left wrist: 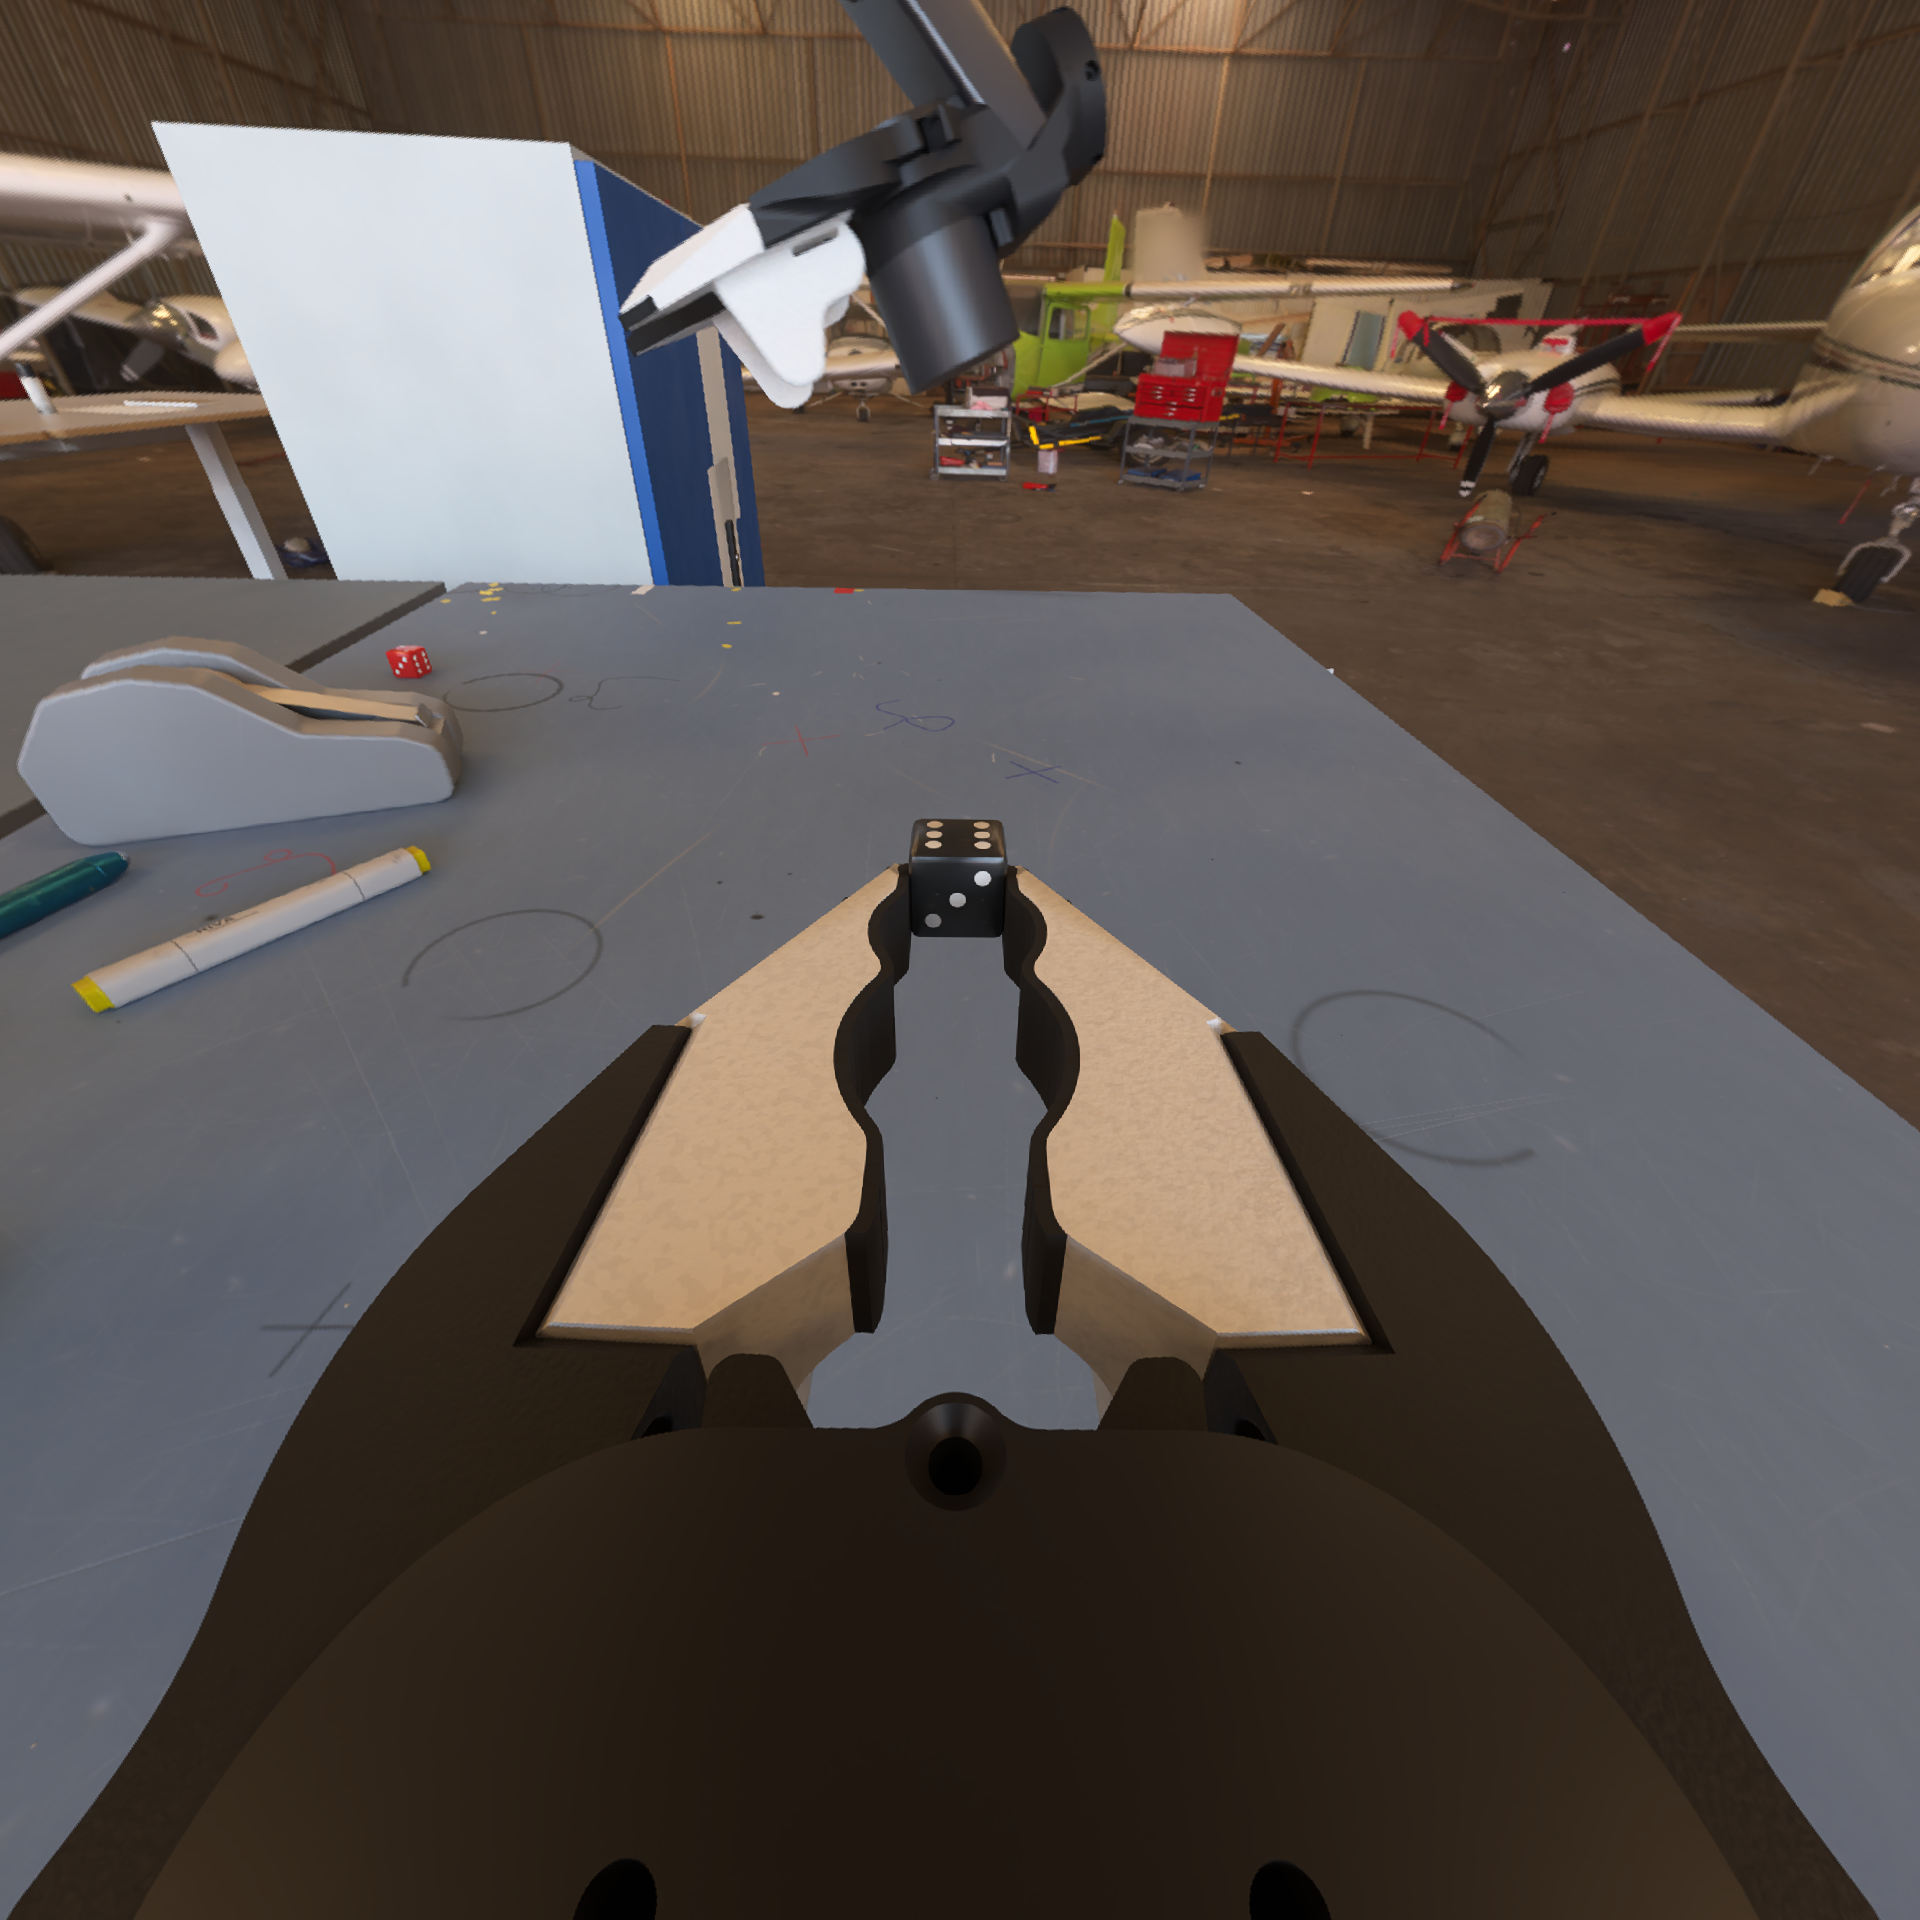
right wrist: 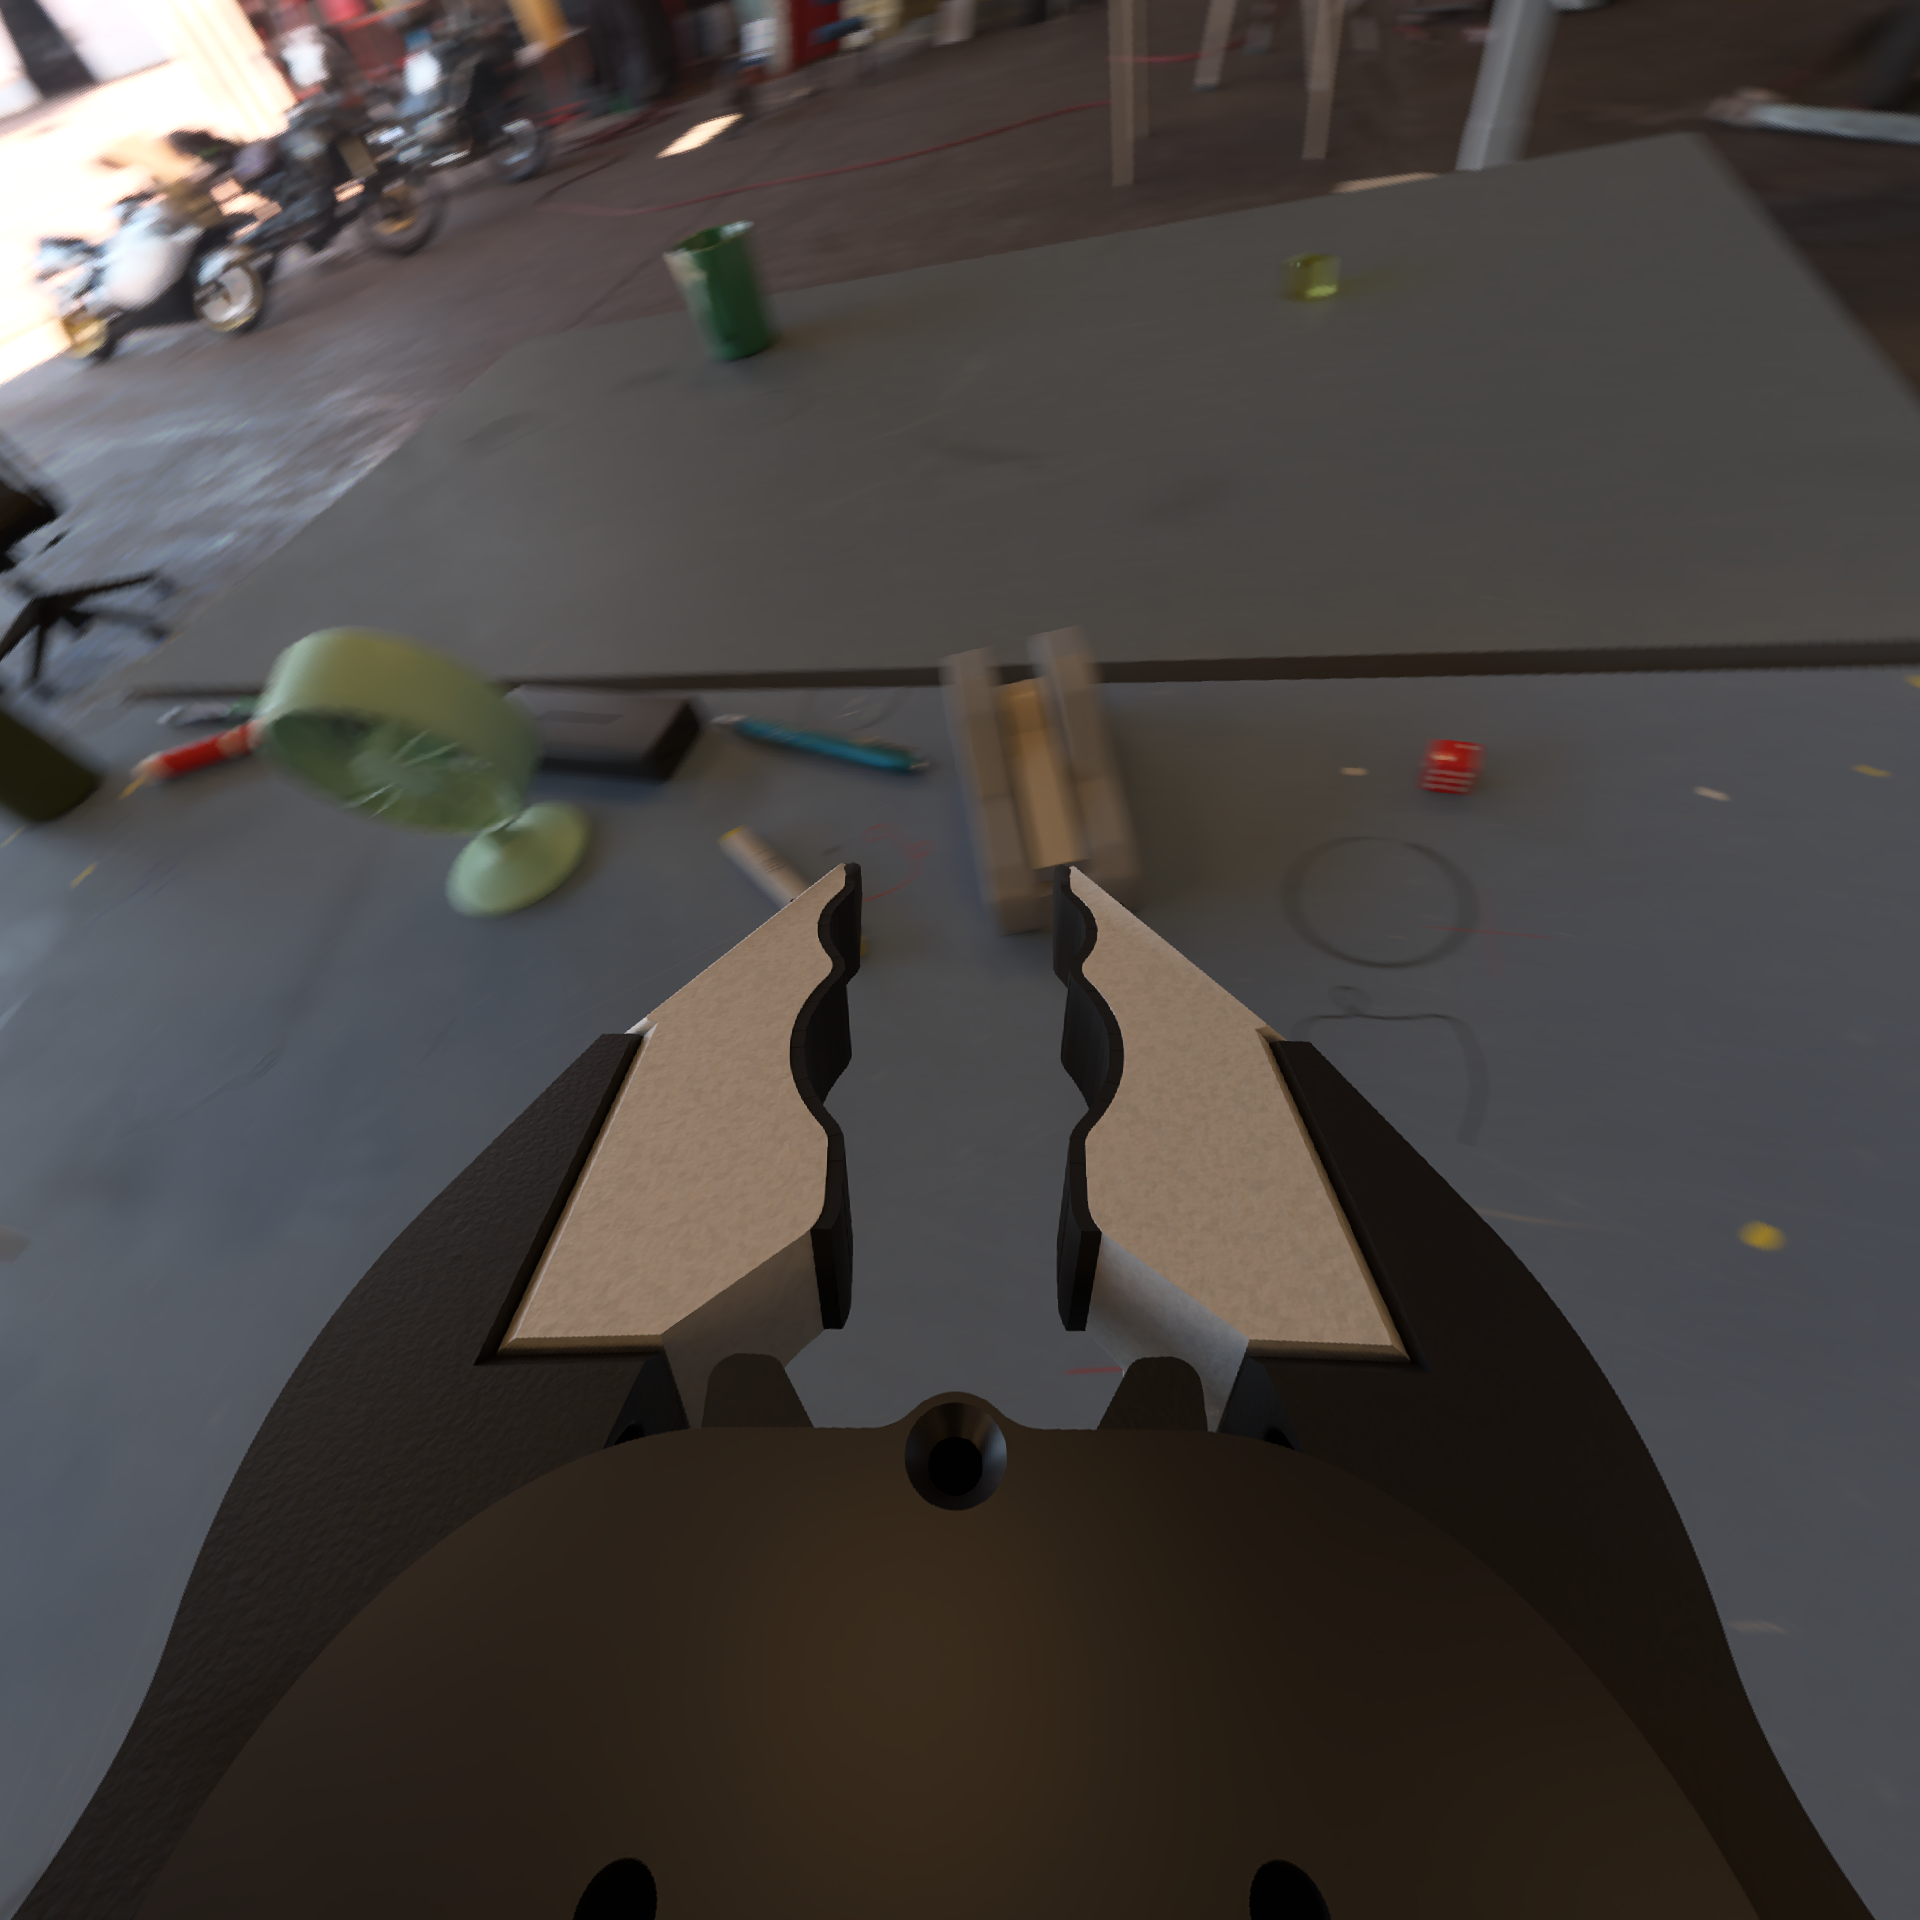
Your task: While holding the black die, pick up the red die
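Grey table, scribbled with circles and crosses, carrying everything. Far left, a tape dispenser, then a marker nearer. Left gripper clamped on the black die at its tips, keeping it secured. Right gripper aloft, jaws apart and empty, free for the red die, lying far right of it on the table.

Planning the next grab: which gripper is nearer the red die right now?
Right, seemingly. The right gripper hangs open above the table, red die ahead to its right. The left gripper, clamping the black die, sits farther back.
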You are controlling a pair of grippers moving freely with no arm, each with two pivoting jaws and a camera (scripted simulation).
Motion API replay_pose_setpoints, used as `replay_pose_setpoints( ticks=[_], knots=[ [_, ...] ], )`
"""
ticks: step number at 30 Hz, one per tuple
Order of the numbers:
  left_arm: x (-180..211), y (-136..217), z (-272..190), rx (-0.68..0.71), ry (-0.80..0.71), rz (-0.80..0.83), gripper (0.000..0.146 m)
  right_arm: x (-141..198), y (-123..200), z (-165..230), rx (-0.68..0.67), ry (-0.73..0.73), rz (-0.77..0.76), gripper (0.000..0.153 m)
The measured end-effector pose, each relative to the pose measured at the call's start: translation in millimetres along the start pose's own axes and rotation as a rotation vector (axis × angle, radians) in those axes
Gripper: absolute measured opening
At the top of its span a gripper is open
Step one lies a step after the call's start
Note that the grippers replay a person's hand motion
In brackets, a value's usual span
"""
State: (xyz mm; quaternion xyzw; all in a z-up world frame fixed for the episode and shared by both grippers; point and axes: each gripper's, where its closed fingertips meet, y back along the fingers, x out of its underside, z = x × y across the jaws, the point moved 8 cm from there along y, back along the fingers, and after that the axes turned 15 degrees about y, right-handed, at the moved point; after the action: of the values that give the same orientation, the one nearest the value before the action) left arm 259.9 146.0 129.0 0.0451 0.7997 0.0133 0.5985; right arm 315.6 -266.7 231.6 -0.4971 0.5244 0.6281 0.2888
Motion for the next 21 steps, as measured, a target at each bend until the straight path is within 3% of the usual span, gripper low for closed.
replay_pose_setpoints(
  ticks=[4, 9, 15, 21],
  knots=[
    [2, 0, 4, 0.005, 0.039, -0.002, 0.016, 6, -26, -70, 0.157, -0.101, 0.048, 0.036],
    [2, 0, 7, 0.011, 0.065, 0.009, 0.016, 25, -90, -124, 0.255, -0.114, 0.128, 0.035],
    [1, 2, 14, -0.001, 0.088, 0.023, 0.016, 50, -166, -165, 0.238, -0.127, 0.268, 0.036],
    [2, 2, 19, -0.001, 0.130, 0.027, 0.016, 60, -217, -184, 0.229, -0.118, 0.400, 0.032]
  ],
)
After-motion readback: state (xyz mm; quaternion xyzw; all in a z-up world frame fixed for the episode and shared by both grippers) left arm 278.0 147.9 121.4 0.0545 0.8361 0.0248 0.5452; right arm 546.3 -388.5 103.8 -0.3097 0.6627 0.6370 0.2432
